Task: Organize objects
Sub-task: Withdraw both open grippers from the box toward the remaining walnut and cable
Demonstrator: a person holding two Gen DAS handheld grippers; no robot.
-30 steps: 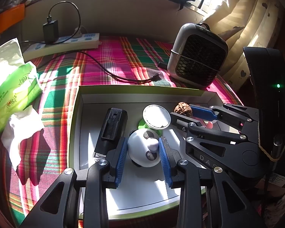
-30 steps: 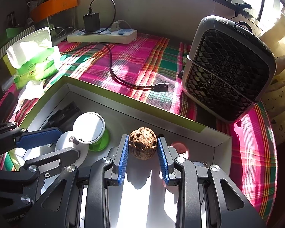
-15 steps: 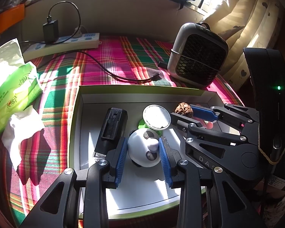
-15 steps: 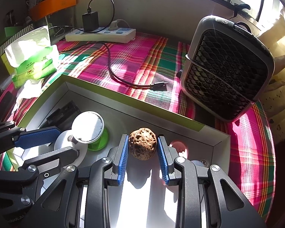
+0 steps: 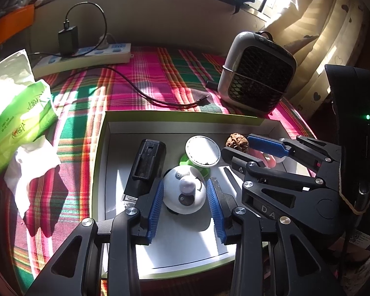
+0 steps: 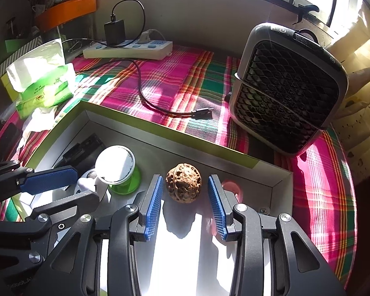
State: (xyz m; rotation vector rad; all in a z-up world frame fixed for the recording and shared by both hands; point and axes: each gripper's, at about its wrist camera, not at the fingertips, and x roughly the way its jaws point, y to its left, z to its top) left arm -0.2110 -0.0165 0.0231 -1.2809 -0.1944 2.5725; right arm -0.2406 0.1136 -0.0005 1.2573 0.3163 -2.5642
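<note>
Both claws have just been opening, the left claw released around the round white panda-faced toy, the right claw around the wrinkled brown walnut, which, at lower centre of frame, could roll in the shallow green-rimmed white box if nudged

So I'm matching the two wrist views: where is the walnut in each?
Left wrist: walnut right of centre, by the box's far wall.
Right wrist: walnut low centre, between the right gripper's open pads.
Shared landmark: the fan behind the box.
</note>
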